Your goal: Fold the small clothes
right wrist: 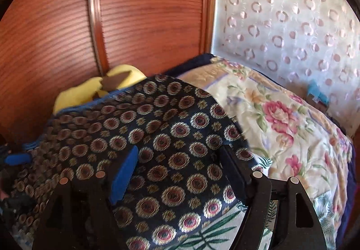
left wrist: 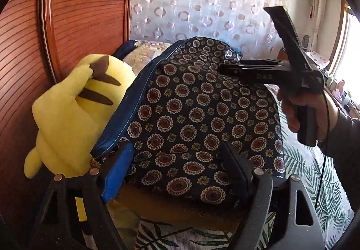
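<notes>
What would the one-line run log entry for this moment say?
left gripper: open, over patterned garment | right gripper: open, garment between fingers, not pinched | yellow plush toy: beside garment | stage: fold unfinished

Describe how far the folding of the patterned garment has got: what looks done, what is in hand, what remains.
Done: the patterned garment lies doubled on the bed, its blue hem turned over beside the yellow plush toy.
In hand: nothing; the left gripper and right gripper are both open above the cloth.
Left: probably another fold and smoothing; it looks humped.
</notes>
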The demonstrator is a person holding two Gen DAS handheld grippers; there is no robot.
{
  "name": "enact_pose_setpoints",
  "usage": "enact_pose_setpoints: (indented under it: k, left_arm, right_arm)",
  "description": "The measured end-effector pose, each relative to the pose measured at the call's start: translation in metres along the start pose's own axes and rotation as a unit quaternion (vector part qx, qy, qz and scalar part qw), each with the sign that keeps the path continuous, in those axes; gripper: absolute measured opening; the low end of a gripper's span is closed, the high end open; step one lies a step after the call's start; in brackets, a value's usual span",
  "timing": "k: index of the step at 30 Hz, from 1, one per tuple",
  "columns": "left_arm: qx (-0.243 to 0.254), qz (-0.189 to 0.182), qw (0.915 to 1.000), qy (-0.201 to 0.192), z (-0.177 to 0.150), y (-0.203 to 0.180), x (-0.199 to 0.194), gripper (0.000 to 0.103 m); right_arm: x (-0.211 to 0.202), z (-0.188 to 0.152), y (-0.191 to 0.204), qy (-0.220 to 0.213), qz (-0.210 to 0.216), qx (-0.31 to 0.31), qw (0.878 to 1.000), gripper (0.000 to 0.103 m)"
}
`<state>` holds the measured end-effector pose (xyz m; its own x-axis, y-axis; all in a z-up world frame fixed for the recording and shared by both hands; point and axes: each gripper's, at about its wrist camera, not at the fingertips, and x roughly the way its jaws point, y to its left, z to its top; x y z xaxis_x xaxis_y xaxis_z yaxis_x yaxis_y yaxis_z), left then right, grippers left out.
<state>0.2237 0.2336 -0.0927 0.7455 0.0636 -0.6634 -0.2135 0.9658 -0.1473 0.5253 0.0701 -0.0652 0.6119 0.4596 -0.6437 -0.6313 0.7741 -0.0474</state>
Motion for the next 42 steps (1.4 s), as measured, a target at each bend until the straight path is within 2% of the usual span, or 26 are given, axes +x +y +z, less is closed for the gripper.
enact_pose_setpoints:
  k: [6,9,14,21,26,32,36,42]
  left_arm:
    - [0.014,0.011,0.9998,-0.008,0.002,-0.005,-0.007,0.081]
    - [0.017,0.013,0.9996,-0.021,0.002,-0.007,-0.016,0.085]
    - [0.029,0.005,0.9987,-0.043,-0.001,-0.02,-0.045,0.085]
    - [0.05,-0.005,0.9969,-0.06,-0.01,-0.049,-0.076,0.085]
    - [0.075,-0.018,0.9948,-0.066,-0.024,-0.077,-0.093,0.085]
    - [0.105,-0.04,0.9915,-0.065,-0.042,-0.118,-0.112,0.085]
    - [0.112,-0.062,0.9891,-0.073,-0.049,-0.141,-0.128,0.085]
    - [0.116,-0.083,0.9866,-0.08,-0.057,-0.168,-0.154,0.085]
  right_arm:
    - [-0.003,0.012,-0.002,0.0,0.0,0.02,1.0,0.078]
    - [-0.018,0.007,0.002,-0.005,-0.008,0.025,1.0,0.078]
    - [-0.059,-0.021,0.018,-0.027,-0.011,0.039,0.999,0.078]
    - [-0.136,-0.063,0.041,-0.048,-0.025,0.058,0.997,0.078]
    - [-0.203,-0.105,0.056,-0.068,-0.048,0.08,0.993,0.078]
    - [-0.286,-0.165,0.081,-0.078,-0.096,0.114,0.986,0.079]
    - [-0.348,-0.202,0.103,-0.093,-0.144,0.135,0.976,0.089]
    - [-0.426,-0.246,0.133,-0.122,-0.203,0.171,0.956,0.091]
